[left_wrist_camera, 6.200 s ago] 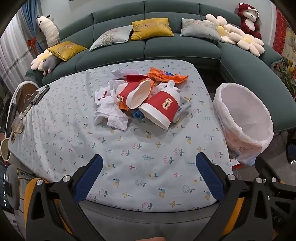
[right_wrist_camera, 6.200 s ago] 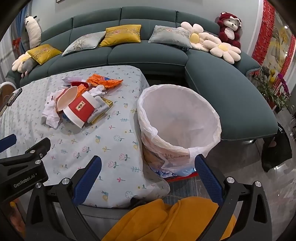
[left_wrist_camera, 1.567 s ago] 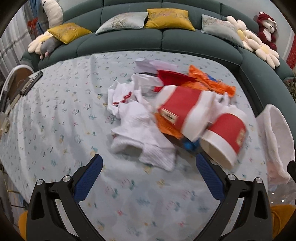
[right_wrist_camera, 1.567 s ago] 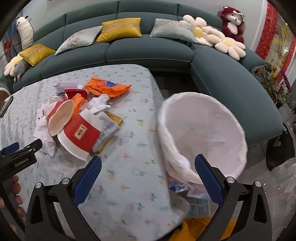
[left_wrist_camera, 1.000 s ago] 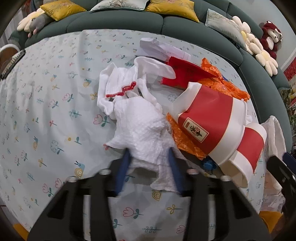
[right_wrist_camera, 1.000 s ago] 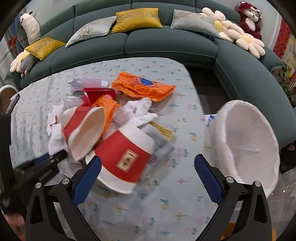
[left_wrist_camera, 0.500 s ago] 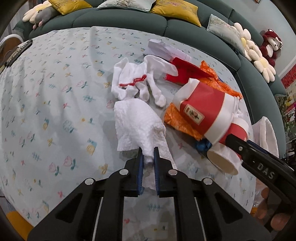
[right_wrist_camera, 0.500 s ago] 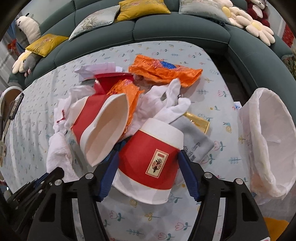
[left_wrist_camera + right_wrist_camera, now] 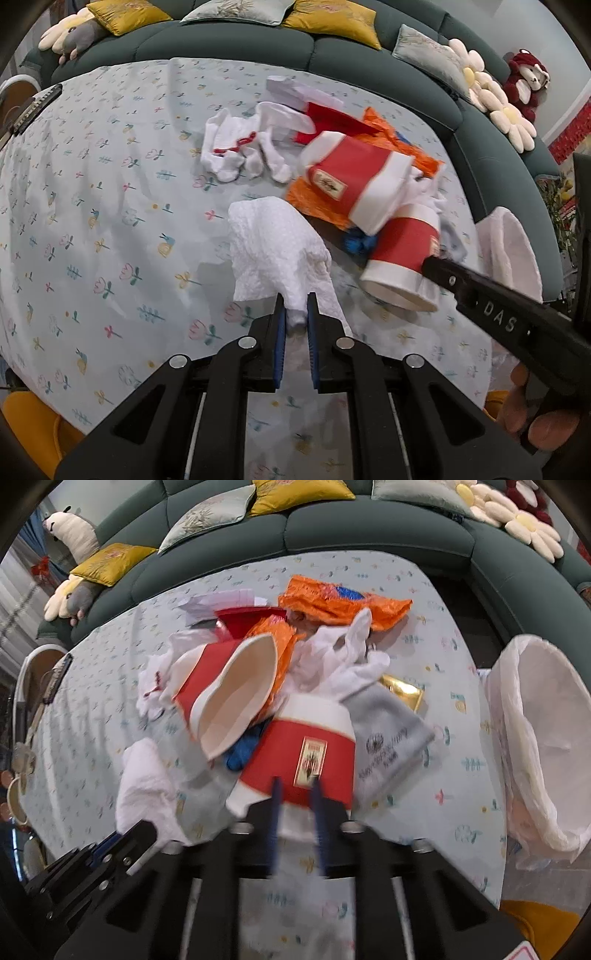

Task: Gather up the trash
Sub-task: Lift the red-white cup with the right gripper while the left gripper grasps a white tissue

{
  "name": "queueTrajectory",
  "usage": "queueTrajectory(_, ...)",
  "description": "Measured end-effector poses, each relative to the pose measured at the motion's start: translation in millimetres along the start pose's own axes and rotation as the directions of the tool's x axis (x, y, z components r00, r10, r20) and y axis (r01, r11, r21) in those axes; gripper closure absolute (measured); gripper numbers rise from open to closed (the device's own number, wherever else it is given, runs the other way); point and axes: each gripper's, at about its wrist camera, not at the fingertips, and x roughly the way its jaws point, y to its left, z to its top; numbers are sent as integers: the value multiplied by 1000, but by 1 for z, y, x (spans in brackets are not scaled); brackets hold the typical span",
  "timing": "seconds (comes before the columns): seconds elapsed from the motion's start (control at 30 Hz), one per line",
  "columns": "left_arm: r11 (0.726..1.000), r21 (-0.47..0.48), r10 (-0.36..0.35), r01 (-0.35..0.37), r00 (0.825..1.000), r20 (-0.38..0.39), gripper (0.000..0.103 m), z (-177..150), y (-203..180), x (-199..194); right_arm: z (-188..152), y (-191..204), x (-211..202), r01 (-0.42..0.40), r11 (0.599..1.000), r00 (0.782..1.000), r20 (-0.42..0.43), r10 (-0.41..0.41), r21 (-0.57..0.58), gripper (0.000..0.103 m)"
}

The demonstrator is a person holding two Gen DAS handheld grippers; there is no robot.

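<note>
The left gripper (image 9: 294, 314) has its jaws pressed together on a fold of a white paper towel (image 9: 275, 245), which drapes from the blue pads down to the surface (image 9: 92, 192), a floral blue-patterned cloth. The right gripper (image 9: 296, 794) has its jaws closed against the rim wall of a red-and-white paper cup (image 9: 301, 755) lying on its side, one blurred blue finger over the red band just beside the gold label; the left wrist view shows this cup (image 9: 404, 258) with its open mouth facing the camera and the right gripper's black arm touching its side.

Just behind it a second red-and-white paper cup (image 9: 229, 698) lies tilted, mouth open, resting on an orange wrapper (image 9: 343, 602). White gloves (image 9: 343, 657) sprawl between the cups and the wrapper, and a grey pouch (image 9: 388, 738) with printed text lies touching the gripped cup's right side, over a gold packet (image 9: 402, 692). A blue scrap (image 9: 242, 753) sits between the two cups.

At the surface's right edge stands a trash bin lined with a white bag (image 9: 532, 746). A dark green sofa (image 9: 369, 528) curves behind.
</note>
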Motion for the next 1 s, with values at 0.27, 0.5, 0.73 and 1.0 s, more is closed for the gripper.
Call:
queueTrajectory(0.27, 1000, 11, -4, 4, 1000, 21, 93, -8, -13, -13, -17, -11, -13, 8, 1000, 1000, 21, -9, 29, 53)
queueTrajectory(0.5, 1000, 5, 17, -17, 1000, 17, 92, -9, -6, -14, -36, -11, -3, 47, 999, 999, 16, -47, -9, 53)
queueTrajectory(0.73, 1000, -14, 14, -14, 1000, 0, 92, -10, 1, -6, -35, -11, 16, 82, 996, 997, 11, -82, -21, 53)
queueTrajectory(1.0, 1000, -14, 10, -10, 1000, -3, 92, -2, -2, -3, -19, -9, 17, 74, 997, 997, 39, -73, -35, 92)
